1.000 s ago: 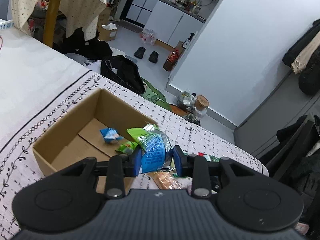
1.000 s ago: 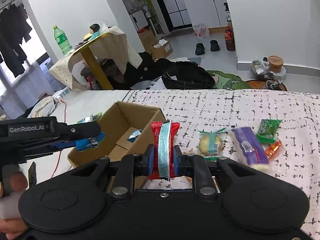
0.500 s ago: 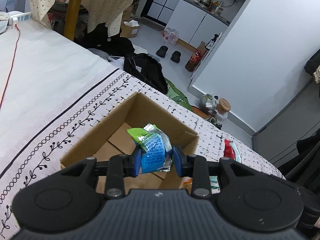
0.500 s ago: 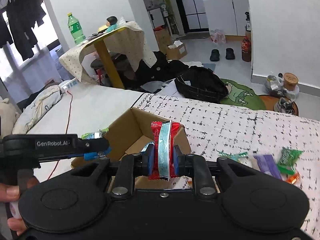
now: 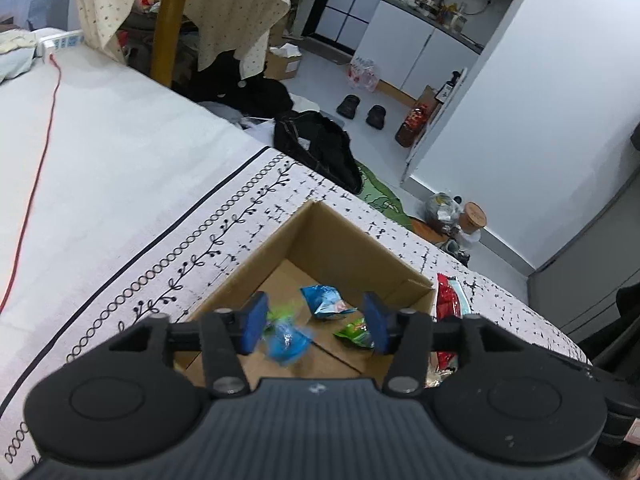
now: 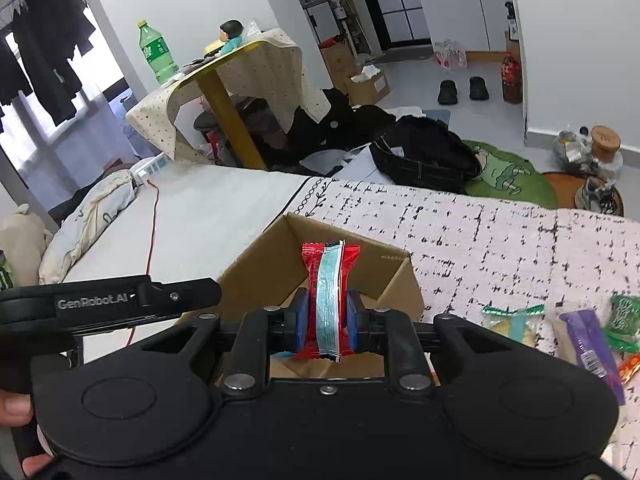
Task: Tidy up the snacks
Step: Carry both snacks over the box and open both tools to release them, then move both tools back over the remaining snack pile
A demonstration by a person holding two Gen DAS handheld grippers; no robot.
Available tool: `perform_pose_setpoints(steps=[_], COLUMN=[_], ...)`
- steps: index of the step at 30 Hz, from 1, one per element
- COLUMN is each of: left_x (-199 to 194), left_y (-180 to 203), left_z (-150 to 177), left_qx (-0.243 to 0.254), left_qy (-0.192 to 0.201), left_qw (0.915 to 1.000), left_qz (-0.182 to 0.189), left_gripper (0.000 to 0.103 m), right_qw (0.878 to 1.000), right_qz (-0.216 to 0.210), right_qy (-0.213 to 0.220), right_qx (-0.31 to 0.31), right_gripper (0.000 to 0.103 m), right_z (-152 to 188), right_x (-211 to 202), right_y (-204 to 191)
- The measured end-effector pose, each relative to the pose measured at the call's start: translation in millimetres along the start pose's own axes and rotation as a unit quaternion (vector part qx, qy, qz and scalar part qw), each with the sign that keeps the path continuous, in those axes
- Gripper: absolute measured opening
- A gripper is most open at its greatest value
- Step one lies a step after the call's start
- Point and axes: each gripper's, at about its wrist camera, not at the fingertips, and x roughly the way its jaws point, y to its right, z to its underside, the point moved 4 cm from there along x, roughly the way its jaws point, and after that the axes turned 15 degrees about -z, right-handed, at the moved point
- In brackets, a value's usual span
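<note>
While my left fingers (image 5: 316, 326) gape wide above cardboard box (image 5: 348, 240) on bed, blurred blue-green packet (image 5: 288, 340) sits loose between them, touching neither pad. Box floor holds blue packet (image 5: 326, 300) and green packet (image 5: 354, 330). My right fingers (image 6: 327, 320) clamp red packet (image 6: 330, 296) with pale blue centre strip, upright over box's near edge. Off to right on patterned cover: purple bar (image 6: 592, 348), green packet, pale round snack (image 6: 514, 326).

Bed (image 6: 224, 208) under patterned blanket (image 6: 500, 240), bearing open cardboard box (image 6: 280, 264), loose snack packets (image 6: 588, 340) to its right, red cable (image 5: 36, 164) across bare white sheet.
</note>
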Motion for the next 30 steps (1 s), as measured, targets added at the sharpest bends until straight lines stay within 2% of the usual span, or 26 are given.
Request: perform_pose_setpoints(steps=[3,6,8,12,14,20,25,30], left_x=[-4.2,-6.6,-8.2,-8.0,-8.0,-11.4,-15.1,-20.4], left_y=[-5.3,-7.7,-7.7,-3.8,-2.0,5.4,20.2,39.3], left_z=[3.0,6.4,9.7,15.4,18.1,25.9,33.0,38.0], left_qx=[-0.009,-0.015,-0.018,-0.015,-0.013,-0.010,-0.004,0.011], left_qy=[0.000,-0.003,-0.010,-0.028,-0.035,-0.041,-0.046,-0.041], left_qw=[0.9999,0.9998,0.9996,0.9994,0.9991,0.9990,0.9989,0.9989], left_qz=[-0.008,-0.016,-0.020,-0.013,-0.018,-0.018,-0.001,0.019], left_gripper=[0.062,0.071,0.071,0.075,0.078,0.080,0.084,0.084], right_qw=[1.000,1.000,1.000,0.999,0.999,0.998,0.998,0.996], right_qz=[-0.004,-0.010,-0.009,0.001,0.008,0.028,0.038,0.075], right_qy=[-0.001,0.007,0.017,0.027,0.033,0.039,0.035,0.034], right_qx=[0.006,0.010,0.011,0.017,0.022,0.035,0.041,0.013], right_gripper=[0.020,0.026,0.037,0.044,0.051,0.063,0.064,0.064], right_z=[1.4,1.3,1.6,2.3,2.8,4.7,5.5,2.9], right_x=[1.9,3.5,0.9,-8.1,-15.0,-38.2,-57.2,-83.3], right_y=[0.3,0.4,1.5,5.4,9.2,18.2,27.1,35.8])
